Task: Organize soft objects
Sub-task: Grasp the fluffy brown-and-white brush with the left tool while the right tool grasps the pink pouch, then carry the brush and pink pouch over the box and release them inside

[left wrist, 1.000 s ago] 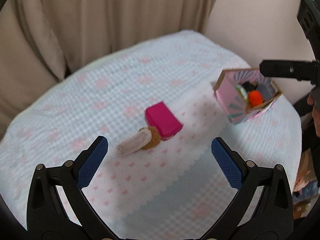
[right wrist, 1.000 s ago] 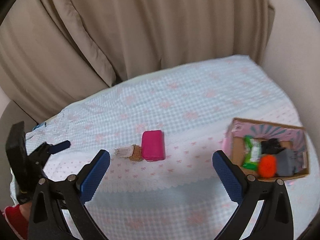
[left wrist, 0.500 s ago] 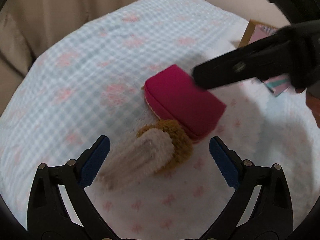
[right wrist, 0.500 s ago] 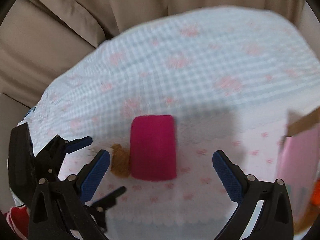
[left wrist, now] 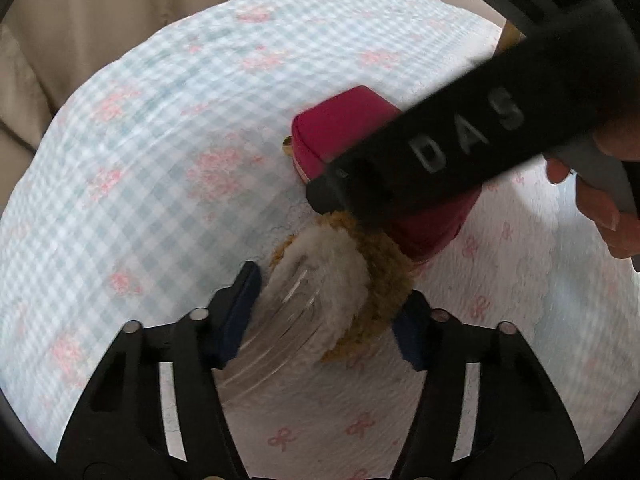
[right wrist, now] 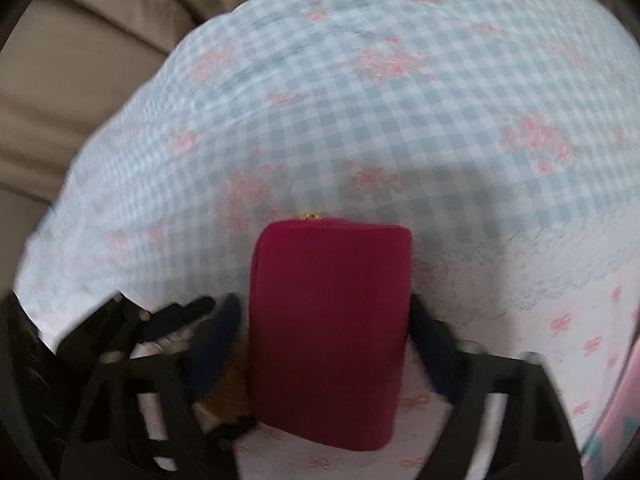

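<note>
A fluffy cream and brown plush toy (left wrist: 328,280) lies on the checked cloth, and my left gripper (left wrist: 326,308) is shut on it, one pad on each side. A magenta zip pouch (right wrist: 330,332) lies right beside it, touching it; it also shows in the left wrist view (left wrist: 344,128). My right gripper (right wrist: 324,344) is closed around the pouch, its blue pads against both long sides. The right gripper's black arm (left wrist: 460,152) crosses over the pouch in the left wrist view. A bit of the brown plush (right wrist: 228,392) shows left of the pouch.
The table is covered by a blue-and-white checked cloth (left wrist: 168,128) with pink flowers and a lace-edged white border (right wrist: 560,280). A pink patterned box corner (right wrist: 616,420) shows at the lower right. Beige curtains (right wrist: 80,60) hang behind the table.
Both grippers moved down and forward onto the objects. The left jaws closed from wide open onto the plush toy. The right jaws closed from wide open onto the magenta pouch.
</note>
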A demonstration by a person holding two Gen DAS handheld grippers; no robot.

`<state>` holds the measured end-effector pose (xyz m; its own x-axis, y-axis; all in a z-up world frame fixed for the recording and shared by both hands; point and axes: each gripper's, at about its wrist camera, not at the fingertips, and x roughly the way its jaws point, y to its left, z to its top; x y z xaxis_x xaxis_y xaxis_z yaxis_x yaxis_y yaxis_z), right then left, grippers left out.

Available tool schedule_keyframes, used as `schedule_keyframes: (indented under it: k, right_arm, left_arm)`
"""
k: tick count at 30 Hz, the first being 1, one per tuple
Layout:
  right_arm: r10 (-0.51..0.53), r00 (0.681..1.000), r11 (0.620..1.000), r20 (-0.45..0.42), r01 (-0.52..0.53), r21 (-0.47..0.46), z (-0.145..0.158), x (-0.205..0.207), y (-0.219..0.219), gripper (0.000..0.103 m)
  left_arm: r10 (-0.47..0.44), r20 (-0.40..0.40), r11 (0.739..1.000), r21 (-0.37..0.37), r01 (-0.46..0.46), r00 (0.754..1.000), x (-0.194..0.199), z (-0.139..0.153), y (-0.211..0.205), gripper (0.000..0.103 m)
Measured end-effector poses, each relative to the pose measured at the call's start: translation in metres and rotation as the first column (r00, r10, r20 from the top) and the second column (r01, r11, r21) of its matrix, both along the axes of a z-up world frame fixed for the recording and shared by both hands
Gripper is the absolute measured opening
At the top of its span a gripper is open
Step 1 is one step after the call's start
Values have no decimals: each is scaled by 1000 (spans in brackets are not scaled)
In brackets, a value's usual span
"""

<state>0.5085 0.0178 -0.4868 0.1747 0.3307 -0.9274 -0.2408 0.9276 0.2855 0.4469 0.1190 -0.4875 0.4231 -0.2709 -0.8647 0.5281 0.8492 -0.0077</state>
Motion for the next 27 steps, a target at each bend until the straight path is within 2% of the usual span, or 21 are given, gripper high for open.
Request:
schedule_keyframes:
  k: [6, 11, 15, 22, 27]
  right_arm:
    - [22, 999, 1000, 39, -22, 9, 16, -9, 2, 44]
    - [3, 997, 1000, 74, -5, 15, 37, -22, -11, 40]
    - [-23, 994, 1000, 109, 20, 22, 66, -39, -25, 40]
    - [-94, 981, 995, 168, 85, 61, 137, -80, -61, 40]
    - [-179, 960, 982, 216, 162, 92, 200, -118, -98, 40]
  left_arm:
    - [31, 2, 1000, -6, -31, 1000, -4, 13, -1, 46]
    - [55, 24, 998, -17, -54, 998, -9, 38, 0, 44]
    - [52, 43, 999, -11, -52, 998, -18, 66, -2, 44]
    - [81, 93, 996, -46, -77, 992, -49, 148, -8, 44]
    - [76, 130, 995, -70, -67, 989, -68, 210, -21, 44]
